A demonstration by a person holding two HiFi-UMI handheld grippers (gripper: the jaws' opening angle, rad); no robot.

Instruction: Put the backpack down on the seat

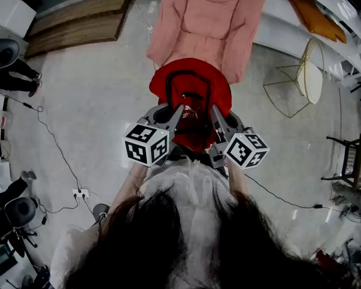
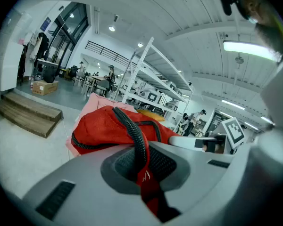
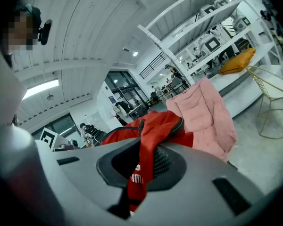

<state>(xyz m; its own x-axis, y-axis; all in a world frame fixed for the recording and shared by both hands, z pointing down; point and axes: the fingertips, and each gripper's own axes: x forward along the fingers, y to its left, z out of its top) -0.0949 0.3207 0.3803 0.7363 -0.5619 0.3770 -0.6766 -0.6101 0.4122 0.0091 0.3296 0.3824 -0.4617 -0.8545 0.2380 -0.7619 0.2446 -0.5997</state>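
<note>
At the far left edge of the floor (image 1: 96,101), toward its far corner, lie low wooden steps (image 1: 78,20), which my left tongs' view also shows (image 2: 26,114). Nearer to me along that left edge, a thin black cable (image 1: 54,143) trails across the floor.

My left tongs (image 1: 178,111) are shut tight on the backpack's black ribbed strap (image 2: 134,135). It runs down into the closed jaws (image 2: 142,169) together with a strip of red webbing (image 2: 151,192).

The red backpack (image 1: 189,92) hangs between my two tongs, just in front of me. Its far side meets the front edge of the pink padded seat (image 1: 204,17). In the left tongs' view the backpack (image 2: 104,126) covers most of the seat (image 2: 92,101) behind it. I cannot tell whether its bottom touches the cushion.

My right tongs (image 1: 216,111) are clamped on a red strap (image 3: 144,159) with white print, which drapes over the backpack's top (image 3: 162,124) and drops between the closed jaws (image 3: 140,171). That view shows the seat (image 3: 210,112) just beyond the backpack.

To the right of the seat, a gold wire-frame stand (image 1: 298,77) sits on the floor, also seen from my right tongs (image 3: 271,95). Beyond it, at the floor's far right corner, an orange cushion (image 1: 313,14) lies on a white shelf (image 1: 277,32).
</note>
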